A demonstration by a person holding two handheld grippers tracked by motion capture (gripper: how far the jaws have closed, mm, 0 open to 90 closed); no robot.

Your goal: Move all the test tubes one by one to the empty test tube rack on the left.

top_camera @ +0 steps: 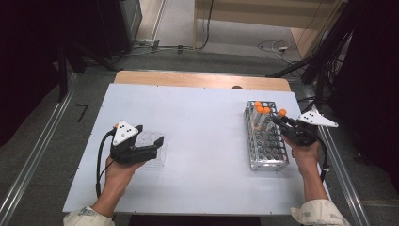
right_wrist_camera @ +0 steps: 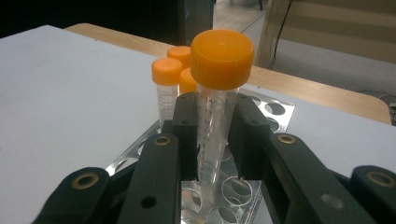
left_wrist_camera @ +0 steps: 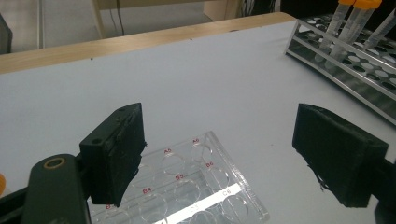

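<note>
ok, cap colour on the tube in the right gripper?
Orange cap; clearest in the right gripper view.

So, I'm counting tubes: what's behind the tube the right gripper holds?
Behind the held tube, clamped in the right gripper, stand three more orange-capped tubes in the metal rack. The held tube's cap partly covers two of them; anything further behind is hidden.

Orange caps point(right_wrist_camera: 222, 58) top clear tubes point(right_wrist_camera: 212, 135) in a silvery rack point(top_camera: 267, 143); a clear well plate point(left_wrist_camera: 196, 186) bears red labels on the white surface point(top_camera: 197, 122), between black claws point(left_wrist_camera: 233, 154).
</note>
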